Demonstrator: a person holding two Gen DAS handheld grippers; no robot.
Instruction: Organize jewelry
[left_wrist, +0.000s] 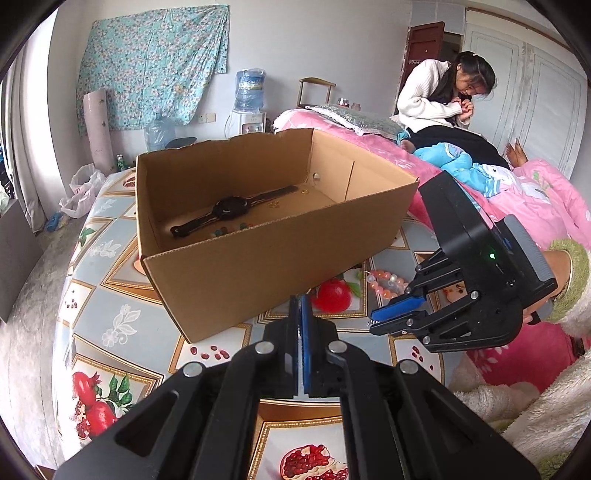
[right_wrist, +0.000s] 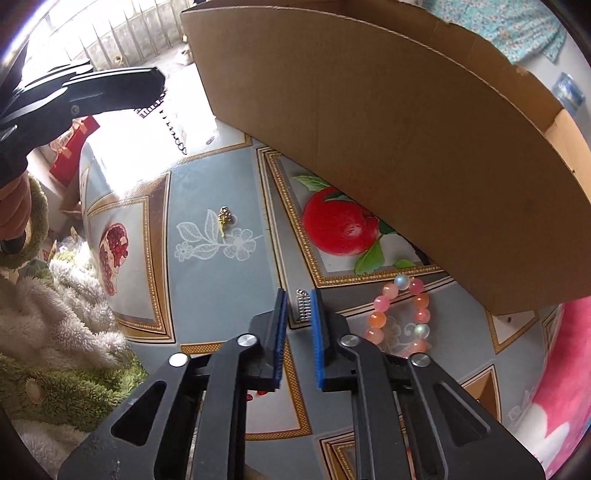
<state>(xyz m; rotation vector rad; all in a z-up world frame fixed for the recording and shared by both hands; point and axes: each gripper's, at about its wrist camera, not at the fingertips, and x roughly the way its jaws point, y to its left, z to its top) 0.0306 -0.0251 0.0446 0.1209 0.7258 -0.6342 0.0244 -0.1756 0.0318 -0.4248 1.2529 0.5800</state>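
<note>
An open cardboard box (left_wrist: 258, 266) stands on the patterned tablecloth (right_wrist: 218, 291) and holds a black watch (left_wrist: 231, 208) and small gold and bead pieces. My left gripper (left_wrist: 299, 301) is shut; in the right wrist view a thin silver chain (right_wrist: 173, 129) dangles from its tips (right_wrist: 160, 83). My right gripper (right_wrist: 299, 295) points down at the table in front of the box, its jaws drawn in on a small silver link piece (right_wrist: 303, 308). A pink and orange bead bracelet (right_wrist: 380, 302) lies just right of it. A gold trinket (right_wrist: 223, 218) lies further left.
The box wall (right_wrist: 388, 147) rises close behind the right gripper (left_wrist: 373, 318). A bed with a pink quilt (left_wrist: 535, 192) adjoins the table on the right, and a person (left_wrist: 424, 99) sits on it. My fleece sleeve (right_wrist: 55, 295) hangs at the table's edge.
</note>
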